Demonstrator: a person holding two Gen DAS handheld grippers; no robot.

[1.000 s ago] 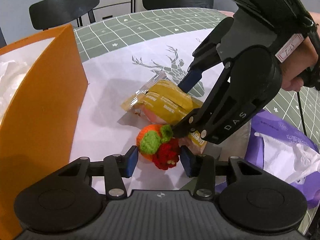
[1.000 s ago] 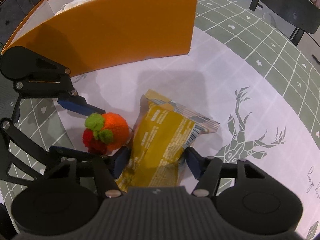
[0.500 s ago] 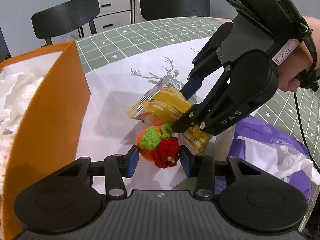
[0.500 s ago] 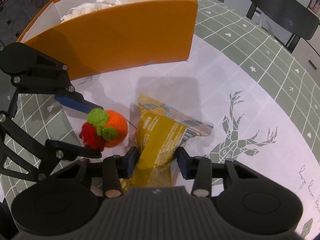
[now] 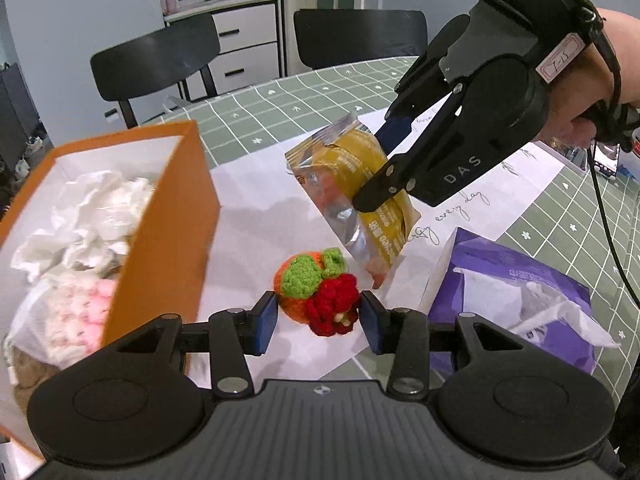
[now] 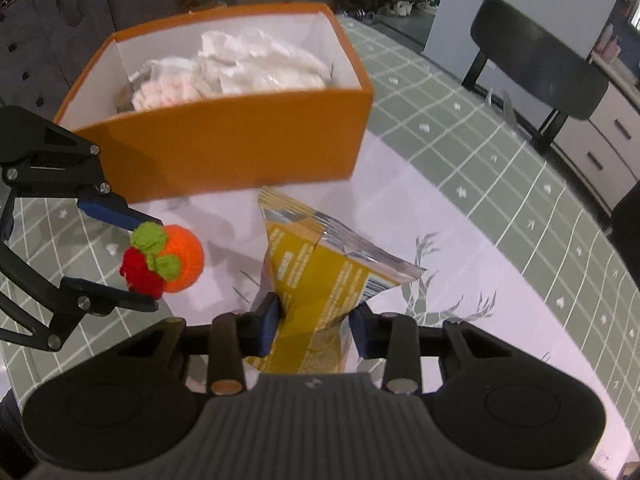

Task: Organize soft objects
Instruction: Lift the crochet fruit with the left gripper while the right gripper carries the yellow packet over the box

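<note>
A crocheted toy (image 5: 316,292), orange with green leaves and a red cluster, hangs above the white mat, and my left gripper (image 5: 318,318) is shut on it. The right wrist view shows the same toy (image 6: 176,260) in the left gripper (image 6: 150,263) at the left. A yellow snack packet (image 6: 320,276) is lifted off the mat between the pads of my right gripper (image 6: 314,320); its jaws are closing and crease the packet. In the left wrist view the packet (image 5: 344,168) dangles from the right gripper (image 5: 374,168). The orange box (image 6: 240,136) stands behind both.
The orange box (image 5: 168,216) holds crumpled white tissue and a pink knitted piece. A purple tissue pack (image 5: 500,276) lies at the right. A white deer-print mat (image 6: 460,280) covers the green checked tablecloth. Black chairs (image 5: 160,60) stand beyond the table.
Both grippers have risen with their loads. The packet has come up off the mat as the right jaws narrowed on it. The toy stays gripped, and more of the box's inside shows.
</note>
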